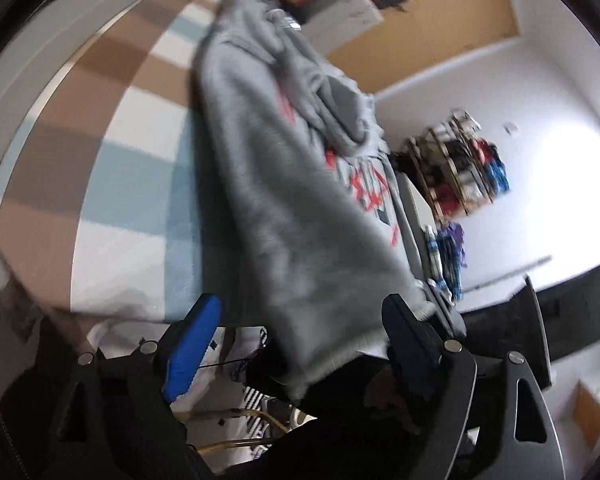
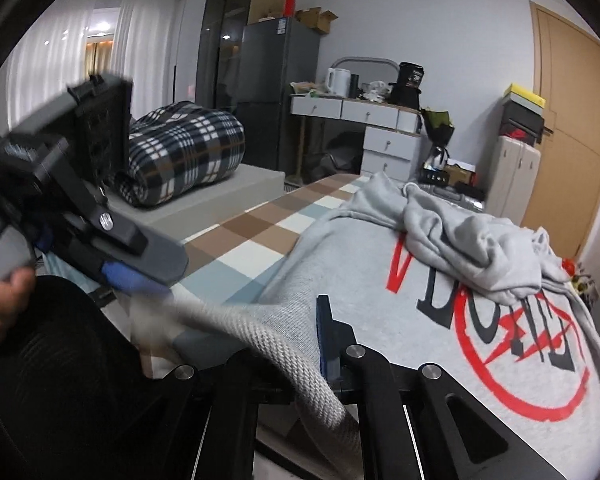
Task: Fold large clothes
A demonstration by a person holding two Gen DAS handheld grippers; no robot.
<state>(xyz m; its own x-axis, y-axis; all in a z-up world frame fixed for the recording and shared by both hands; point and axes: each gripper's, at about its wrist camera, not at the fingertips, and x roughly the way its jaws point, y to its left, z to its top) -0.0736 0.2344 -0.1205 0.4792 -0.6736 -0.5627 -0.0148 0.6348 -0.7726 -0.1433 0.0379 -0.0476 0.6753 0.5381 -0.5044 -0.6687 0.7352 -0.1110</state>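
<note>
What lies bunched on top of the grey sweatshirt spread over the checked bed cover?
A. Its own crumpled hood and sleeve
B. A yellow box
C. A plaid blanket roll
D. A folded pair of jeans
A: crumpled grey fabric sits heaped over the red and black print of the grey sweatshirt; the plaid roll lies apart.

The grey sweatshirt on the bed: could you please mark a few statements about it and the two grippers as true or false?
1. The sweatshirt carries red and black print on its chest. True.
2. The right gripper stands wide open, clear of the cloth. False: it is shut on the ribbed hem.
3. The left gripper is open, its blue pad off the cloth. True.
4. The sweatshirt lies on a plain white sheet. False: the bedcover is checked in brown, white and pale blue.
5. A plaid bundle lies behind the bed. True.
</note>
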